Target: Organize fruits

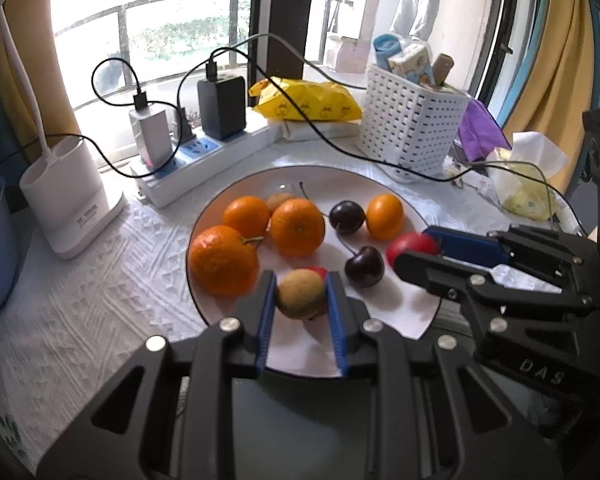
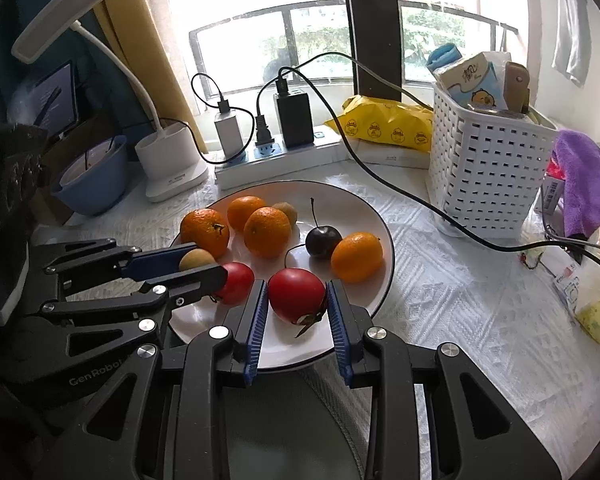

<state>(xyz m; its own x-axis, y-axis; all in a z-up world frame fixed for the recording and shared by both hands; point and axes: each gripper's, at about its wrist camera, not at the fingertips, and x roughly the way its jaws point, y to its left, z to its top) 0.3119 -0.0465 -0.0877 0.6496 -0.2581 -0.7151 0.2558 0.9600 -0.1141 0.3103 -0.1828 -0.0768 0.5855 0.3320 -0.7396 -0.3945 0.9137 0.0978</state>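
Fruit sits between both pairs of tongs at the near rim of the white plate [image 2: 376, 216]. The left tongs [image 1: 301, 294] pinch a small tan-brown round fruit [image 1: 301, 294], blue pads pressed on either side of it. The right tongs [image 2: 297, 300] pinch a red tomato-like fruit [image 2: 297, 294] the same way, its dried stem end turned toward the camera. Both fruits are round, so no long axis governs either grip. Whether either fruit touches the plate or hangs just above it I cannot tell.

The relation that matters next: the two pairs of tongs stand side by side, left beside right, tips nearly meeting over the near edge of the plate, so each would likely have to draw off toward its own side to stay clear of the other.

Counted: four oranges on the far and middle part of the plate, one [image 2: 357, 257] lying apart to the right; two dark cherries [image 1: 347, 217] with stems; a second red fruit [image 2: 236, 282] just behind the left tongs; a second tan fruit [image 2: 285, 211] behind the oranges.

The plate rests on the table [image 2: 460, 300], which is covered by a white embossed cloth. A white basket [image 2: 488, 176] and a power strip [image 2: 276, 156] stand beyond it.
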